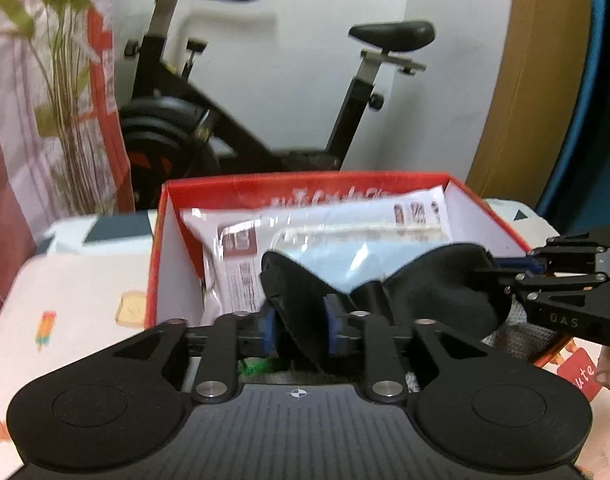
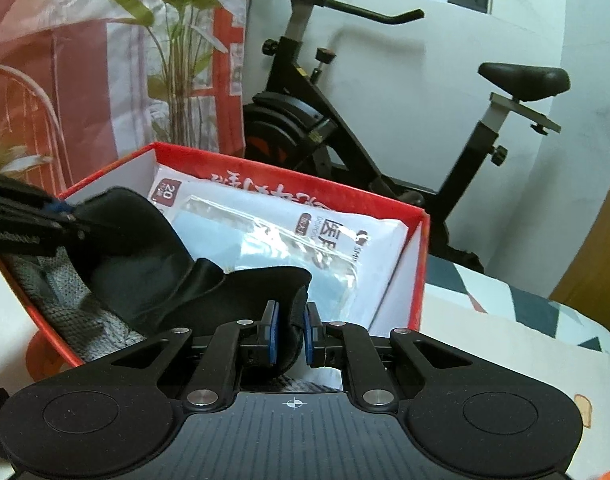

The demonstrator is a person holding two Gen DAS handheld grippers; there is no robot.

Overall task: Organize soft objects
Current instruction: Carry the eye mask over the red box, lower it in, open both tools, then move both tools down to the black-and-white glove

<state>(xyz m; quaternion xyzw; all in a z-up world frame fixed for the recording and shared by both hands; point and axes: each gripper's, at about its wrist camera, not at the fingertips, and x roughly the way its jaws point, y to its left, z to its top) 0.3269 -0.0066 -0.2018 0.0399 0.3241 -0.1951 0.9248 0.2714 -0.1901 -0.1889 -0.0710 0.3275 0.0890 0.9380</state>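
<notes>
Over a red box on a patterned surface, both grippers meet a black cloth that drapes across the box's contents. On the white packet inside, Chinese print shows, with "20" legible on a maroon tab at its corner; a clear bag of pale blue material lies on top of it. "OAS" is stamped on the right gripper's body as seen from the left wrist, and a red tag beside the box ends in "ute". The left gripper has its blue pads slightly apart, with one end of the cloth between them, not pinched. The right gripper is clamped on the cloth's other end. Grey knit fabric lies under the cloth at the box's near side, mostly covered. Behind stand an exercise bike, a plant and a red-and-white bag. The cloth hides the packet's lower print, and something green below the left pads is too hidden to identify.
</notes>
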